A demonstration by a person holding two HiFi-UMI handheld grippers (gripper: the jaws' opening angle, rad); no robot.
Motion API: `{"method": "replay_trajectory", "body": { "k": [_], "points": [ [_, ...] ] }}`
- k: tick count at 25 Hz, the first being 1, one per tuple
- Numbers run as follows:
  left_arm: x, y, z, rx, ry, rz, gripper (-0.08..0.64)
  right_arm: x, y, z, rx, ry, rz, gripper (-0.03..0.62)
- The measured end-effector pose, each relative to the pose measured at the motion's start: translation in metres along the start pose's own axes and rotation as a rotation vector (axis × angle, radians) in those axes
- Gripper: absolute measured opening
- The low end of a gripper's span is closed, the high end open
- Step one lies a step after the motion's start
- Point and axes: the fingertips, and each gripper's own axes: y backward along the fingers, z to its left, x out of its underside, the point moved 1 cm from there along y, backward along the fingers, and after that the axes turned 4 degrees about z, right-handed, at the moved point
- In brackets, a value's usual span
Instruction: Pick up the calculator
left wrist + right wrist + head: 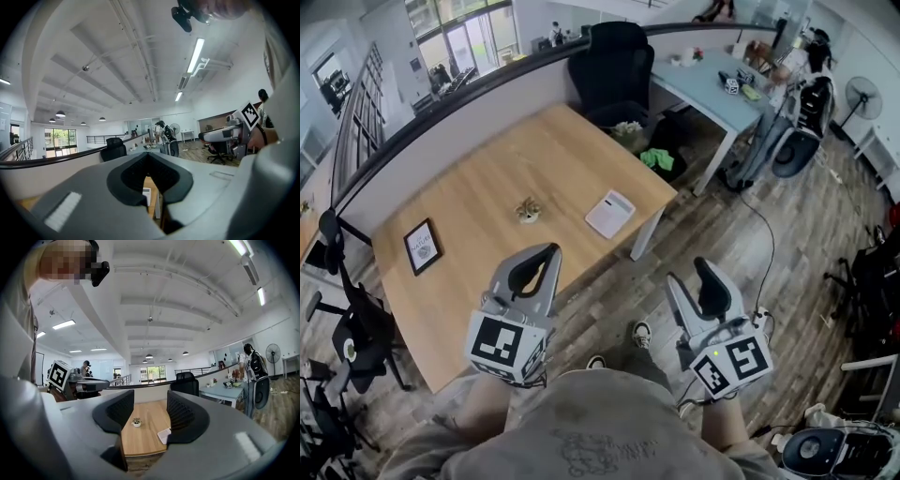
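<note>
Near the right corner of the tabletop (487, 197) lies the white calculator (610, 214), well apart from the left fingers (126, 177), touching and empty, and the right fingers (182, 416), spread wide.

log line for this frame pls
phase: pre-reach | left hand-held gripper: shut, empty | right hand-held gripper: open, empty | calculator: flat on table, untouched
</note>
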Motion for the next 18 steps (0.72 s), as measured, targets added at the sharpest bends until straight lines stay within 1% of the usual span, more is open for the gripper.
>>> {"method": "replay_trajectory", "body": {
  "k": [5,12,15,18],
  "points": [
    [0.010,-0.025,0.011,-0.014,0.013,0.012,0.002,0.010,-0.028,-0.019,-0.019,-0.003,0.031,0.204],
    [0.012,-0.065,0.035,-0.073,0.027,0.051,0.002,0.009,-0.082,-0.054,-0.090,-0.016,0.065,0.204],
    [0.016,-0.092,0.045,-0.100,0.038,0.076,0.002,0.015,-0.111,-0.078,-0.130,-0.044,0.090,0.204],
    [0.023,-0.123,0.054,-0.122,0.066,0.106,0.002,0.026,-0.144,-0.105,-0.179,-0.099,0.137,0.204]
  ]
}}
